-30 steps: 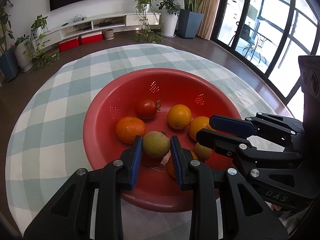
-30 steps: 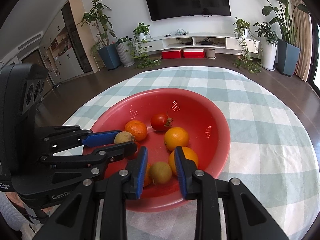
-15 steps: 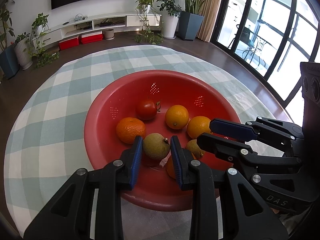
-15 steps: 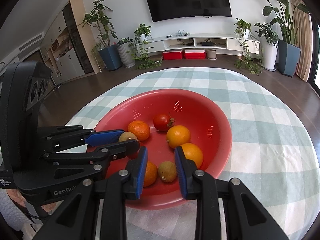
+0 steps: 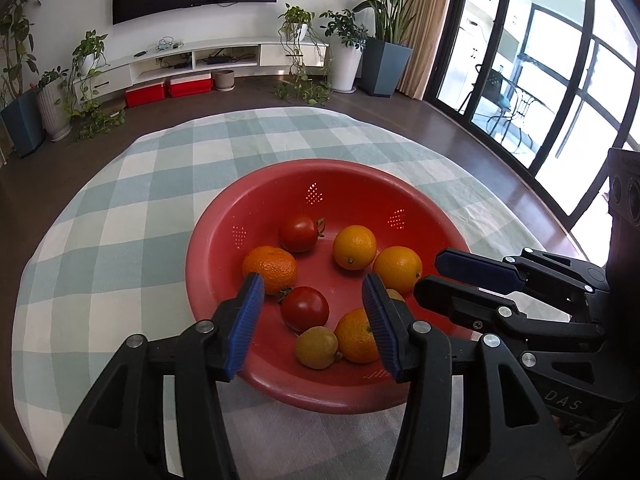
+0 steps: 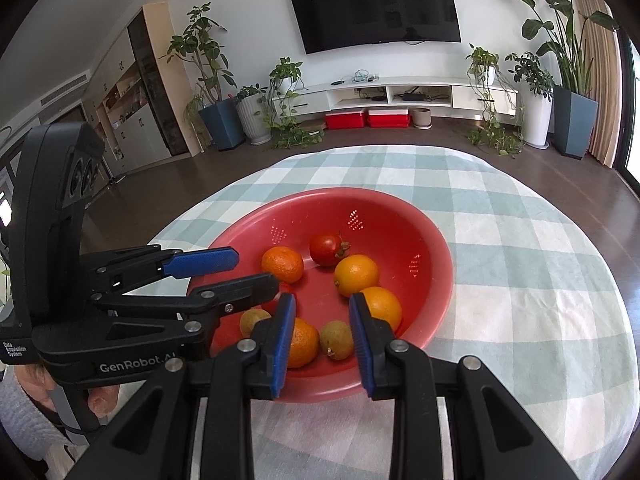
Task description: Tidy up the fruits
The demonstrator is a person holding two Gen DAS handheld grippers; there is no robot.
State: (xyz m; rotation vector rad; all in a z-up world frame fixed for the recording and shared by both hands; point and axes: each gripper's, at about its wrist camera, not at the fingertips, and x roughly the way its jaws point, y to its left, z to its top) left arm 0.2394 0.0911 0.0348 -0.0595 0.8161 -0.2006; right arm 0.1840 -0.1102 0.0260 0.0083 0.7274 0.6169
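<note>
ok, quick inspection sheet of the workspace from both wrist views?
Surface: round table under a green-and-white checked cloth.
Job's things: red colander bowl holding two tomatoes, four orange citrus fruits, e.g., and two small brown-green fruits. All the fruit lies loose in the bowl.
Clutter: nothing seen on the cloth outside the bowl.
Grippers: left hand-held gripper open over the bowl's near side, holding nothing; right hand-held gripper open, pads either side of a brown-green fruit, contact unclear.
Cables: a few on the TV shelf; none on the table.
Surroundings: wall TV, potted plants, red boxes, glass doors.
</note>
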